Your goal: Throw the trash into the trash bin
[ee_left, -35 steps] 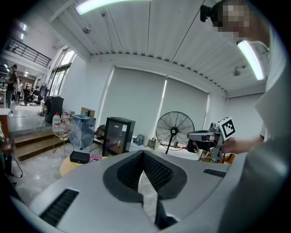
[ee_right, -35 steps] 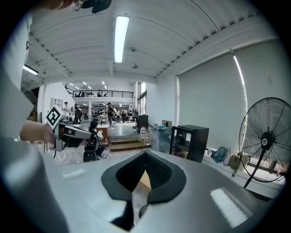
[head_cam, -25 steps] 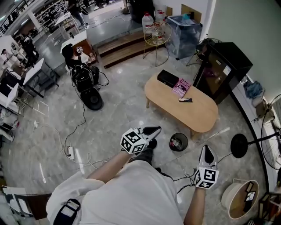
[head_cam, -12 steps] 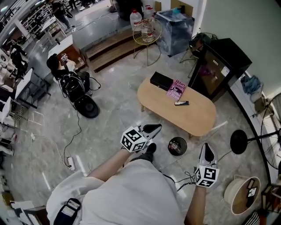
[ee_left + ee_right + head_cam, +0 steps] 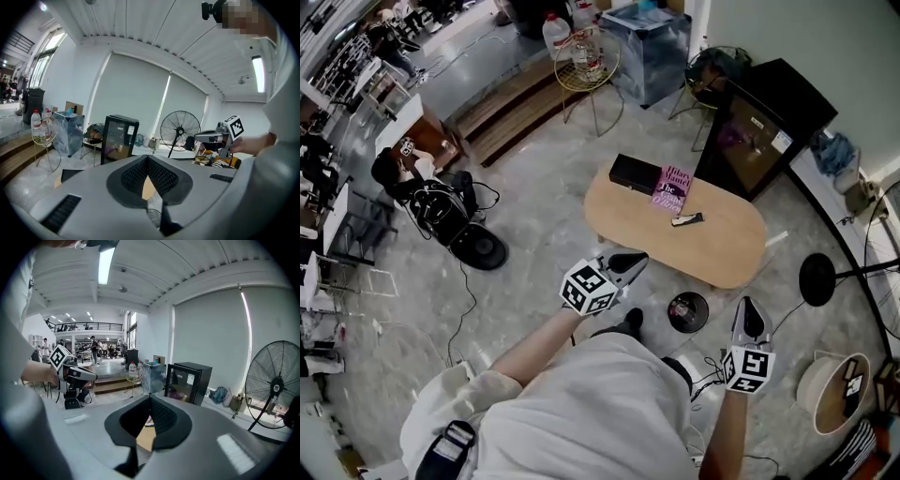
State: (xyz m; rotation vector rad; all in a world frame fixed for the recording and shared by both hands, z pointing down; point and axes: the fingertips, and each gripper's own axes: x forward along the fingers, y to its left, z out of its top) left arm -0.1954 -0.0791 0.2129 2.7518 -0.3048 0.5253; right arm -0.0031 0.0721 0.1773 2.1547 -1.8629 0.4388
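Observation:
A small round black trash bin (image 5: 687, 312) with scraps inside stands on the marble floor just in front of the oval wooden table (image 5: 722, 248). On the table lie a black box (image 5: 634, 172), a pink book (image 5: 674, 187) and a small dark flat object (image 5: 687, 220). My left gripper (image 5: 634, 260) hovers left of the bin, shut and empty. My right gripper (image 5: 748, 307) hovers to the bin's right, also shut with nothing in it. In the left gripper view the jaws (image 5: 147, 157) meet at the tip; in the right gripper view they (image 5: 150, 397) do the same.
A black cabinet (image 5: 764, 127) stands behind the table. A fan base (image 5: 817, 278) and a round basket (image 5: 830, 394) are at the right. Cables (image 5: 705, 364) trail on the floor near my feet. A wire side table with bottles (image 5: 586, 61) stands further back.
Both grippers have travelled with the person towards the table, and the room has swung in the head view. The jaws stay shut and empty.

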